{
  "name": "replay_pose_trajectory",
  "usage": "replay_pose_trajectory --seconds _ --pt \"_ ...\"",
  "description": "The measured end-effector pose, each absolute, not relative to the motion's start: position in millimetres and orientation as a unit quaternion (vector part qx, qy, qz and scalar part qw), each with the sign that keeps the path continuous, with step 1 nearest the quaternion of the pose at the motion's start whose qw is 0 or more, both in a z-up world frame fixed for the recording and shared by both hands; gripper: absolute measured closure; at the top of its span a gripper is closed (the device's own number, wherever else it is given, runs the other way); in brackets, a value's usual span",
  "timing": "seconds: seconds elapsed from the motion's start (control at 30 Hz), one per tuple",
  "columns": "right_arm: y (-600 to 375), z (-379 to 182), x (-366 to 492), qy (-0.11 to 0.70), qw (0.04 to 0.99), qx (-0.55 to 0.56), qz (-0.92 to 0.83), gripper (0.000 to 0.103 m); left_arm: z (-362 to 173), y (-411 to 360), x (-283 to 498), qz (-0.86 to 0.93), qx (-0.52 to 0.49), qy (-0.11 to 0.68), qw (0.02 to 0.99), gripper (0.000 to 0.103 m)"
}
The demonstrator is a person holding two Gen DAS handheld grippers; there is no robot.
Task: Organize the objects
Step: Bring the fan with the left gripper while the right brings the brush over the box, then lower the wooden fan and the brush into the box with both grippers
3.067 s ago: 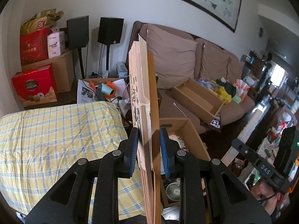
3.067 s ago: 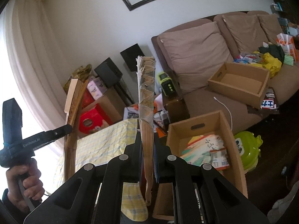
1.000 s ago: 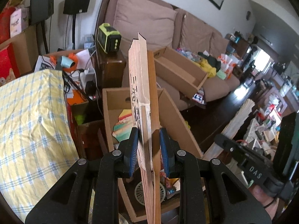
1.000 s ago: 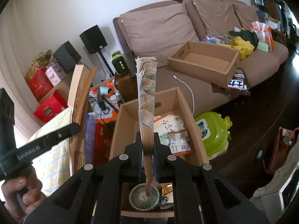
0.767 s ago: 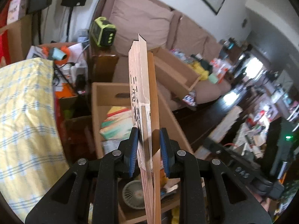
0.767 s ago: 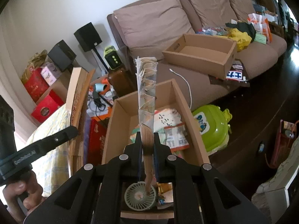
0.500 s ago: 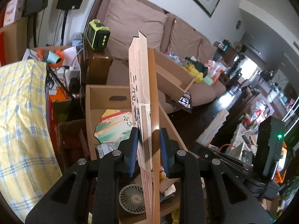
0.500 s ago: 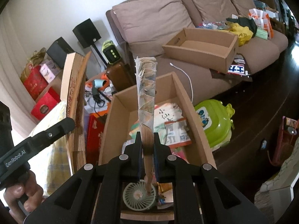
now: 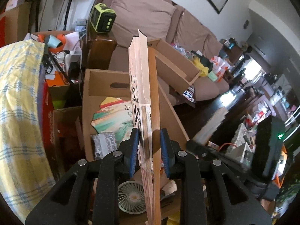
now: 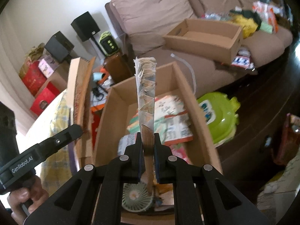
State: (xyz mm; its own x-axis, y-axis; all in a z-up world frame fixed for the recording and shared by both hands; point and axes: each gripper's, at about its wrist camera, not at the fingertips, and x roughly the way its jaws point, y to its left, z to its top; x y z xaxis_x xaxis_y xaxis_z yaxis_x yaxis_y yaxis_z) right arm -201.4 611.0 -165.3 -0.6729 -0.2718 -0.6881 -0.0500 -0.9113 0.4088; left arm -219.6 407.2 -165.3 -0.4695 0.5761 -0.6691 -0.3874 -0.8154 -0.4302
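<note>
My left gripper is shut on a thick folded tan fan with black characters, held upright. My right gripper is shut on a slimmer folded paper fan with bamboo ribs. Both hang over an open cardboard box on the floor. In the box lie a colourful spread fan, printed packets and a small green desk fan. The right wrist view shows the left gripper with its fan at the box's left wall, and a hand on its handle.
A yellow checked cloth covers a surface left of the box. A brown sofa behind carries a second open cardboard box. A green plastic item lies on the dark floor to the right. Speakers, cables and red boxes crowd the back left.
Both grippers have sunk toward the floor box, which now looks larger and closer. Each stays shut on its folded fan.
</note>
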Motion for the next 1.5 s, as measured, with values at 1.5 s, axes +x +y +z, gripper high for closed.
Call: replay_pose_trajectory --seconds 1.5 --pt "587 -214 -218 -0.161 0.072 0.497 -0.850 0.089 -214 414 -245 0.826 -0.499 -0.100 0.241 0.082"
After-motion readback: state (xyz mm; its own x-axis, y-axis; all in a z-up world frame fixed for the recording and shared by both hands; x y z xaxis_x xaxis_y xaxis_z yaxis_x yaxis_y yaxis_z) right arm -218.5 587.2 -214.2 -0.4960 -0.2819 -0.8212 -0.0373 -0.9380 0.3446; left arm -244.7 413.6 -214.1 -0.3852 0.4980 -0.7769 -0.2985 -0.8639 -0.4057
